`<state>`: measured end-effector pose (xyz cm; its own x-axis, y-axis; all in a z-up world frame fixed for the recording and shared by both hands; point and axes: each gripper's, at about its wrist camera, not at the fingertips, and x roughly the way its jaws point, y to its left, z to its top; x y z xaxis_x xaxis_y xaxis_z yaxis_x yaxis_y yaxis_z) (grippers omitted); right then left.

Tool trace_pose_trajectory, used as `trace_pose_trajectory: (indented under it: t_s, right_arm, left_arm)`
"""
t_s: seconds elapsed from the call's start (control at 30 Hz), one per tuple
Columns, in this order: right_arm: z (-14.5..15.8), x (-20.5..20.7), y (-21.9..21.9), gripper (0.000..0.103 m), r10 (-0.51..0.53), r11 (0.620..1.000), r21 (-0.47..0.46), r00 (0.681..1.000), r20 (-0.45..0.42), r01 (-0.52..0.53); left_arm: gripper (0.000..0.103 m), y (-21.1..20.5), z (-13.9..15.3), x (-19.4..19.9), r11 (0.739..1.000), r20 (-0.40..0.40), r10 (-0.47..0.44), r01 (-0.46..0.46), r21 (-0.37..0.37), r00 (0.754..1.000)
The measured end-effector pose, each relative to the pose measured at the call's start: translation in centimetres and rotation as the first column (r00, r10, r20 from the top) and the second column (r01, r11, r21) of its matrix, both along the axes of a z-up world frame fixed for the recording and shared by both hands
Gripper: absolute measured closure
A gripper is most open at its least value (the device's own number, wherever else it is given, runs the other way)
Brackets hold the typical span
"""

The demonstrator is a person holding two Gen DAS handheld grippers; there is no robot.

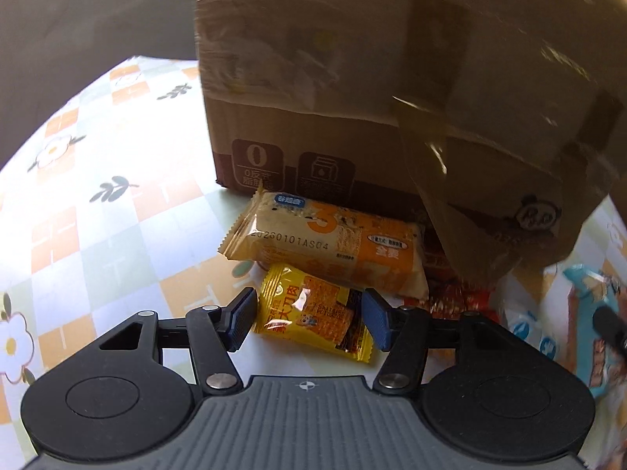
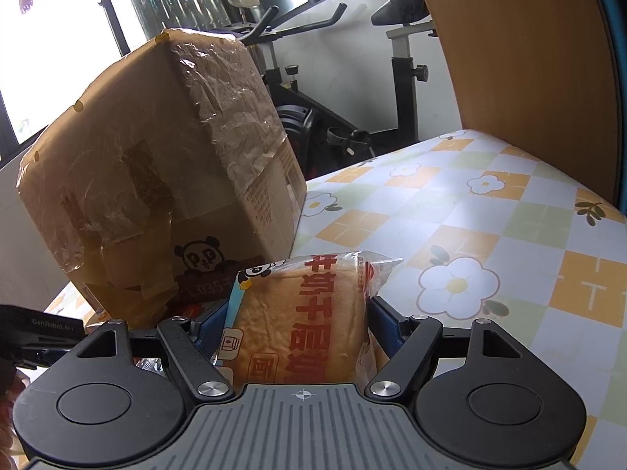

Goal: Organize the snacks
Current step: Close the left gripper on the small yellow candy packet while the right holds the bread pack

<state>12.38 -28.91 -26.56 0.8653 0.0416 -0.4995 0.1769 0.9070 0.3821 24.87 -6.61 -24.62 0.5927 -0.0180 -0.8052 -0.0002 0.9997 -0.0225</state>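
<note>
Left wrist view: The left gripper [image 1: 309, 319] points steeply down at the counter [image 1: 117, 203], which carries a checked floral cloth. Its blue-padded fingers [image 1: 240, 319] stand released on either side of a small yellow snack packet [image 1: 313, 313] lying flat on the cloth; a gap shows between each pad and the wrapper, so nothing is grasped. Just behind the yellow packet lies an orange cracker packet [image 1: 333, 243], resting against the base of a taped cardboard box [image 1: 392, 98]. A red wrapper [image 1: 458, 297] lies to the right of both, partly under a loose strip of tape. At the right edge a light-blue bread bag [image 1: 588, 313] is visible, blurred.

Right wrist view: The right gripper [image 2: 299, 325] holds a bagged bread loaf [image 2: 301, 313] with red printing; the fingers are clenched on its two sides, the bag filling the space between them. The loaf sits just in front of the cardboard box [image 2: 149, 164], which stands tilted. Beyond the counter [image 2: 490, 215] stand an exercise bike [image 2: 392, 90] and a wooden chair back [image 2: 521, 51].
</note>
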Motion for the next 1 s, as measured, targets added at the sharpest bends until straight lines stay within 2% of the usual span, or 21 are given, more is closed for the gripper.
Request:
trace_pose_trajectory:
  t_s: [0.07, 0.3, 0.43, 0.6, 0.73, 0.83, 1.0]
  right_arm:
    - [0.0, 0.0, 0.0, 0.031, -0.001, 1.000, 0.003, 1.000, 0.001, 0.001]
    - [0.0, 0.0, 0.0, 0.031, -0.002, 1.000, 0.006, 1.000, 0.002, 0.002]
    - [0.0, 0.0, -0.1, 0.031, -0.001, 1.000, 0.006, 1.000, 0.002, 0.001]
    - [-0.1, 0.0, 0.0, 0.031, -0.002, 1.000, 0.009, 1.000, 0.004, 0.002]
    - [-0.1, 0.0, 0.0, 0.031, -0.002, 1.000, 0.008, 1.000, 0.003, 0.002]
    - [-0.1, 0.0, 0.0, 0.031, 0.001, 1.000, 0.009, 1.000, 0.003, -0.001]
    - [0.0, 0.0, 0.0, 0.031, 0.001, 1.000, 0.007, 1.000, 0.003, -0.001]
  left_arm:
    - [0.041, -0.7, -0.2, -0.7, 0.997, 0.017, -0.053, 0.052, 0.054, 0.998]
    - [0.042, 0.7, 0.4, -1.8, 0.999, -0.026, -0.048, 0.048, 0.004, 0.999]
    - [0.042, 2.7, 0.4, -2.1, 0.999, -0.053, 0.005, -0.007, -0.050, 0.999]
    - [0.042, 5.1, 0.5, -2.3, 0.995, -0.082, 0.072, -0.077, -0.059, 0.994]
    - [0.042, 7.4, 0.8, -2.4, 0.979, -0.107, 0.179, -0.188, -0.081, 0.978]
    - [0.044, 8.1, 1.3, -2.2, 0.970, -0.078, 0.210, -0.218, -0.111, 0.974]
    - [0.043, 6.0, 1.9, -1.6, 0.982, -0.027, 0.167, -0.168, -0.080, 0.986]
